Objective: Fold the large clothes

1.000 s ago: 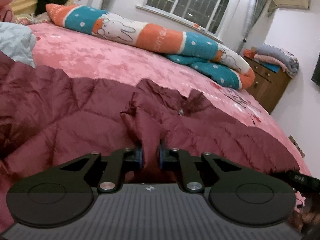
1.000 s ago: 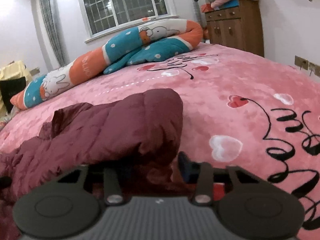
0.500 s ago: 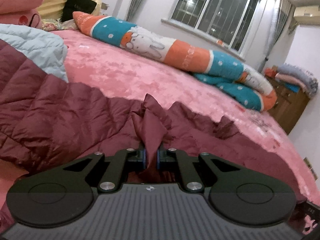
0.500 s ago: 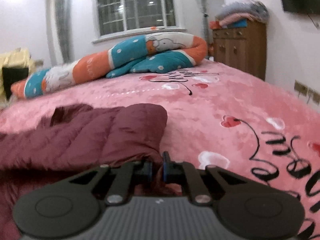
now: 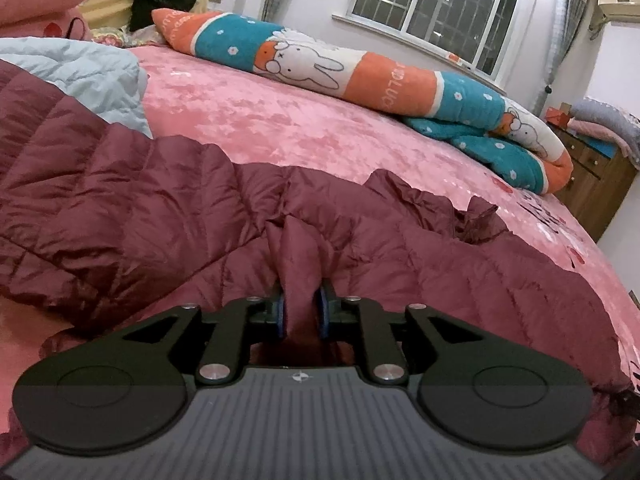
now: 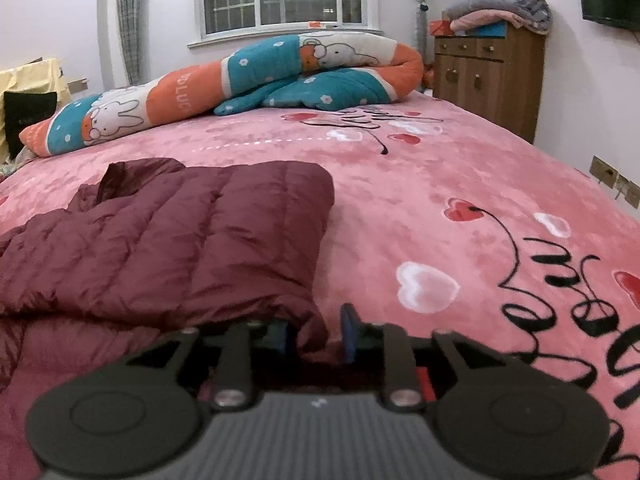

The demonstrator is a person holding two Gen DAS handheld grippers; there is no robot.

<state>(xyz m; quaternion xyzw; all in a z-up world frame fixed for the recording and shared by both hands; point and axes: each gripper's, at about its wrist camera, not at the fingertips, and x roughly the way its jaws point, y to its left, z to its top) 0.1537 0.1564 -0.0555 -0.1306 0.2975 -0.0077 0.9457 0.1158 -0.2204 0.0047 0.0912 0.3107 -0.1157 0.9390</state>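
Note:
A maroon quilted down jacket (image 5: 160, 208) lies spread on the pink bed. My left gripper (image 5: 302, 312) is shut on a pinched fold of the jacket near its middle. In the right wrist view the jacket's folded end (image 6: 192, 240) lies flat on the bed cover. My right gripper (image 6: 318, 334) is open around the jacket's lower right corner, with fabric between the pads but a gap on the right side.
A long orange, teal and white rabbit bolster (image 5: 360, 68) lies across the far side of the bed; it also shows in the right wrist view (image 6: 248, 76). A light blue quilt (image 5: 80, 68) sits at left. A wooden dresser (image 6: 488, 76) stands by the right wall.
My right gripper, shut on the jacket corner half a second ago, has opened. The folded end now lies flat. My left gripper stays shut on its fold and has moved lower.

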